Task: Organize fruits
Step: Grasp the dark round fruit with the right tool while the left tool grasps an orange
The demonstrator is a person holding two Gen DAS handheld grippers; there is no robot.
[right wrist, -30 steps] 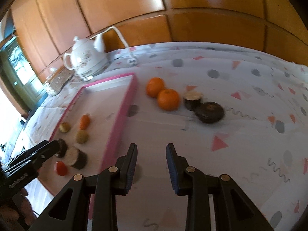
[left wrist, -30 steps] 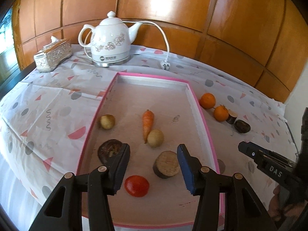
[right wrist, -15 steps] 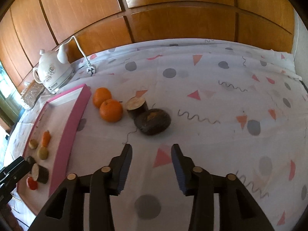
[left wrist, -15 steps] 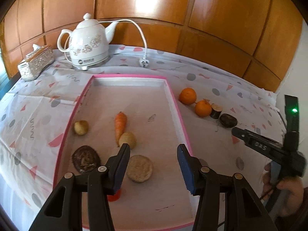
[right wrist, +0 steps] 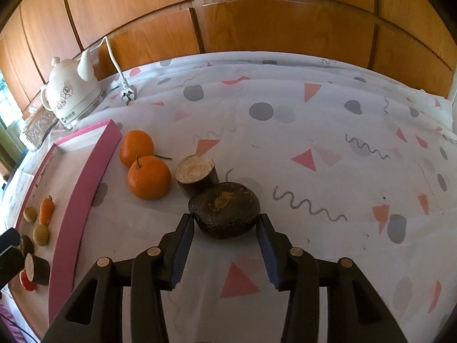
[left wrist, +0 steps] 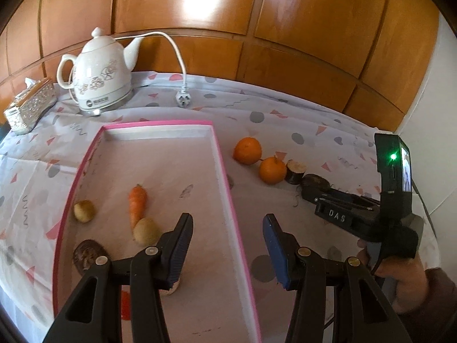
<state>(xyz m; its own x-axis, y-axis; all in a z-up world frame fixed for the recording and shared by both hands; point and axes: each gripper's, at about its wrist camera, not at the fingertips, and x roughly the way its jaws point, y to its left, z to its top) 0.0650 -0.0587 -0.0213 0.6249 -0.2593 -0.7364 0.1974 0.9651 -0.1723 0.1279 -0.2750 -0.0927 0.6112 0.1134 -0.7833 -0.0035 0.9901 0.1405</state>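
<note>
My left wrist view angled down over pink tray [left wrist: 228,200], right wrist view close above tablecloth [right wrist: 314,131], both facing twelve o'clock, sharing oranges [right wrist: 148,177], kettle [left wrist: 102,85].

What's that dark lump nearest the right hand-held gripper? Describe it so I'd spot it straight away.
Start at the pink-rimmed tray; on the cloth to its right lies a row: two oranges, a cut brown stub, then the dark lump. It is the flattest and darkest, with an orange scuff on top.
</note>
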